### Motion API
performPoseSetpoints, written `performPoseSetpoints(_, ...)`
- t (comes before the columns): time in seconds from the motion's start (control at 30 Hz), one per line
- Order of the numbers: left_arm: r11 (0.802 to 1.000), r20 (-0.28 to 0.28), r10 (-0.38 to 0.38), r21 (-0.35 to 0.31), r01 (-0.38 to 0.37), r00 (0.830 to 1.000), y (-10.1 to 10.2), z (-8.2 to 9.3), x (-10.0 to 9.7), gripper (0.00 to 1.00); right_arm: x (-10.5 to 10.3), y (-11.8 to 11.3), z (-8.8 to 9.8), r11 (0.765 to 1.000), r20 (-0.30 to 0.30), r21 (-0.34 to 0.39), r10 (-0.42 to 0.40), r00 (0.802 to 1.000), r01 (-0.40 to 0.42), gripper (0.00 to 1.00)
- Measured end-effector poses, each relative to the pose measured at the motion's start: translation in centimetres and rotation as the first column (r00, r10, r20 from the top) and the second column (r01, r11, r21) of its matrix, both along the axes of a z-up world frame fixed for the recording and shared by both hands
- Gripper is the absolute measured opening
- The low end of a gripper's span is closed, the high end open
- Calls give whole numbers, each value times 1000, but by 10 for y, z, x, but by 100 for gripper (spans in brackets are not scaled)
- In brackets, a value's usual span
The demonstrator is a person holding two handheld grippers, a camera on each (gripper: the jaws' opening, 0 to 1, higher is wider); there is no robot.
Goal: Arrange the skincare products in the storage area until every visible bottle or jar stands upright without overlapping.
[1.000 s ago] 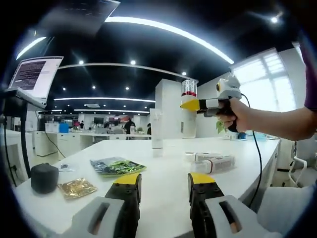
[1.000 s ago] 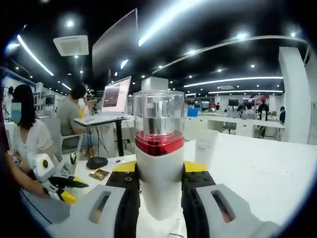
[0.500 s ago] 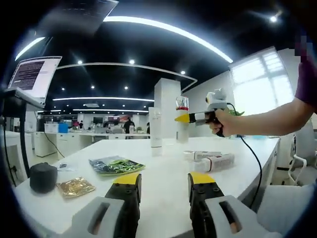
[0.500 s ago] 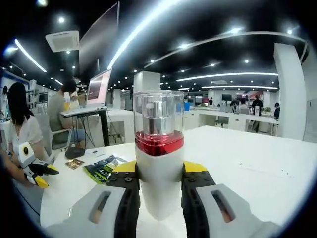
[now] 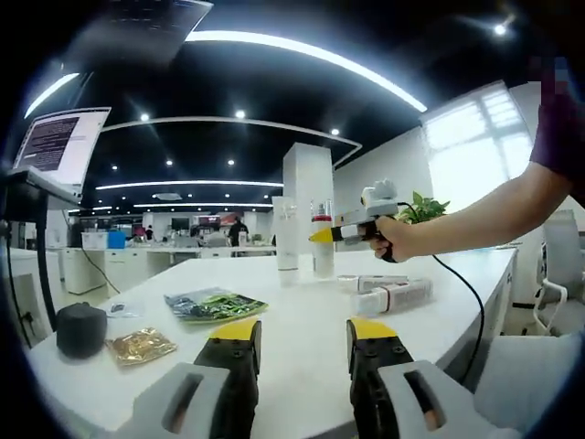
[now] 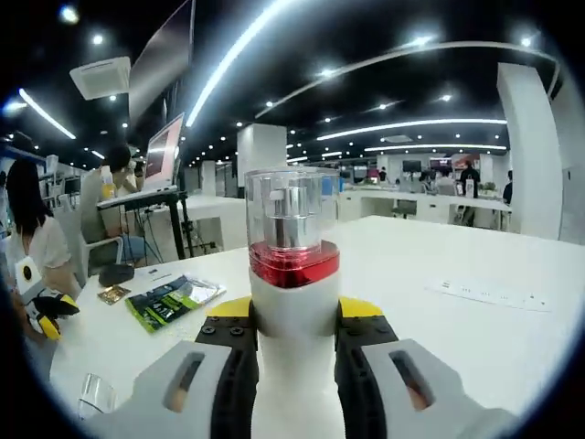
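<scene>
Red-banded bottle (image 6: pixel 293 274) upright, clamped in right hand-held gripper (image 6: pixel 292 322)

A green packet (image 5: pixel 216 305) is lying flat on the white surface (image 5: pixel 302 366); a gold sachet (image 5: pixel 141 346) is sitting just beside a dark round object (image 5: pixel 81 328) near the surface's left edge; a laptop (image 5: pixel 57 146) is standing raised beyond that edge.

The right gripper (image 6: pixel 292 343) rises from the bottom centre, its yellow-tipped jaws clamped on an upright white pump bottle (image 6: pixel 293 283) with a red collar and clear cap. Behind lies a white table (image 6: pixel 457 320). At left sit a green packet (image 6: pixel 169 299) and, farther back, a gold packet (image 6: pixel 114 294); the left gripper (image 6: pixel 41 311) shows at the left edge.
</scene>
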State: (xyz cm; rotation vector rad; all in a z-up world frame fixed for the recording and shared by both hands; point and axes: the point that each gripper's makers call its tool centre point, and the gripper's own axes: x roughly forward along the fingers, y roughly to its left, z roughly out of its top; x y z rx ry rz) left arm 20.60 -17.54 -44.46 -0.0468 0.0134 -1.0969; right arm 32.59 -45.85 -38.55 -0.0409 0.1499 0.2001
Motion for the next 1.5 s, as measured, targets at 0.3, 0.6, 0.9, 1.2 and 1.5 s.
performPoseSetpoints(0.3, 1000, 16, -23, -5, 23, 1000, -4, 3, -5, 38, 8, -8, -8, 1000, -9, -12, -16, 1000, 16, 30)
performPoseSetpoints(0.6, 999, 8, -20, -24, 20, 1000, -2, 6, -4, 38, 16, -8, -6, 1000, 32, 7, -1, 999, 1, 30)
performPoseSetpoints(0.9, 999, 3, -23, -27, 23, 1000, -2, 6, -5, 38, 21, -10, -5, 1000, 64, 17, 12, 998, -13, 32)
performPoseSetpoints(1.2, 1000, -36, -29, -13, 29, 999, -7, -2, -5, 38, 16, -10, -6, 999, 55, 37, 5, 998, -7, 33)
performPoseSetpoints(1.5, 1000, -53, -16, 7, 16, 998, -6, -6, -4, 38, 11, -10, -20, 1000, 1, -22, -10, 1000, 10, 33)
